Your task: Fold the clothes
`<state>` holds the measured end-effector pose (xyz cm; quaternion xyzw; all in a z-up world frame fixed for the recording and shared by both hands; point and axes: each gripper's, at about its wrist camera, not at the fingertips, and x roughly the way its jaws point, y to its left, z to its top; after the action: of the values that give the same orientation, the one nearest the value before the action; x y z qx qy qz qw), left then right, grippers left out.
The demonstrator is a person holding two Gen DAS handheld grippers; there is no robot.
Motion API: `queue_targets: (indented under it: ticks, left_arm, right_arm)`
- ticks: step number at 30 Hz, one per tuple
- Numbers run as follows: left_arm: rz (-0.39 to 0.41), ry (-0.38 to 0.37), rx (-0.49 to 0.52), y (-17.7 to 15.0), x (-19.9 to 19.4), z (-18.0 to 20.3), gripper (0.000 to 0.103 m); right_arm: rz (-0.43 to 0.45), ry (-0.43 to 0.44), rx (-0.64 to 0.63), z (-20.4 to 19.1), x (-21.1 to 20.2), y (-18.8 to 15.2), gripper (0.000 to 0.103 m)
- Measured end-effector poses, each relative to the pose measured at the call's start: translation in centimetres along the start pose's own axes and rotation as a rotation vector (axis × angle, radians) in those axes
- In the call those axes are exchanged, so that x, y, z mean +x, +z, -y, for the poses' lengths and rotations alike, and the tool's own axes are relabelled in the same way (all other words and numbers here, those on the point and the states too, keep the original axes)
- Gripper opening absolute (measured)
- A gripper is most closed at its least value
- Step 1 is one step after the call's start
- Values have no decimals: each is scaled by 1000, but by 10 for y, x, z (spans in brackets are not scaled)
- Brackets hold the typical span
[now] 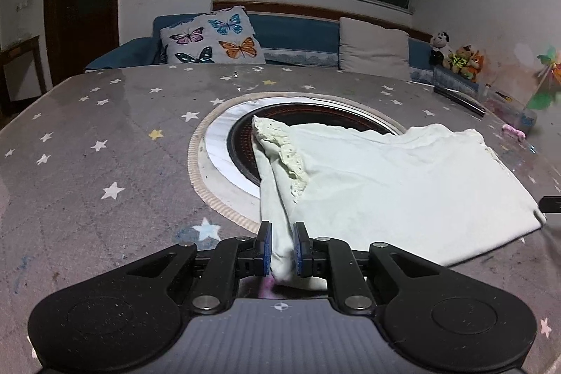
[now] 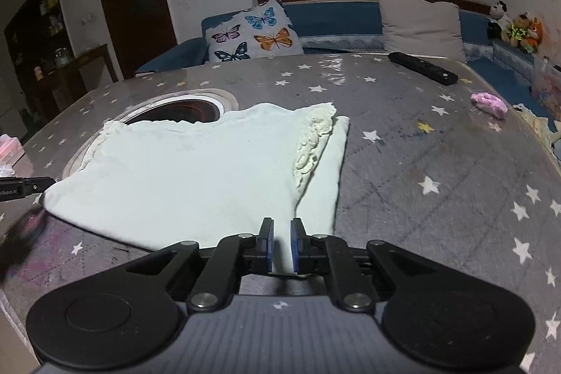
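Note:
A pale green garment [image 1: 385, 184] with lace-trimmed sleeves lies flat on the star-patterned table [image 1: 105, 135], both sleeves folded inward. My left gripper [image 1: 282, 242] is shut on its near left hem corner. In the right wrist view the same garment [image 2: 196, 170] spreads to the left, and my right gripper [image 2: 281, 242] is shut on its near right hem corner. The left gripper's tip [image 2: 24, 188] shows at the left edge of that view, and the right gripper's tip [image 1: 550, 203] at the right edge of the left wrist view.
A round recessed hotplate [image 1: 242, 135] sits in the table, partly under the garment. A black remote [image 2: 422, 67] and a pink cloth [image 2: 489, 104] lie at the far right. A sofa with a butterfly cushion [image 1: 214, 37] stands behind the table.

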<state>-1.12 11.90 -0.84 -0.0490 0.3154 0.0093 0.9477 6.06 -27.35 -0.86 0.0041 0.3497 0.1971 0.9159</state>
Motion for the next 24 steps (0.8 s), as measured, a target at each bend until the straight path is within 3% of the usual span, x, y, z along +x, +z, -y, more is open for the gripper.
queue_targets:
  ticks: [4,13,15,19,20,24]
  left_arm:
    - [4,2,-16,-1,-4,-1,31]
    - [5,-34,-23,-3,-10,3,32]
    - [-10,-34,-21,-6,-6,3,29]
    - [-20,-31,-9,-10,-2,6,8]
    - [-18,-29,-5,-11,-3,6,7]
    - [-9,-15,-5,-11,-7,3,6]
  right_arm:
    - [-23,6,1,-1,7,-3,18]
    - [-32,5,2,0,10,-6,18]
    - [-33,3,-1,0,10,-7,18]
    - [-35,-9,-10,-1,11,-7,15]
    - [-36,-16,-14,-1,11,-6,9]
    - [-40,-41,-40,-4,9,-6,4]
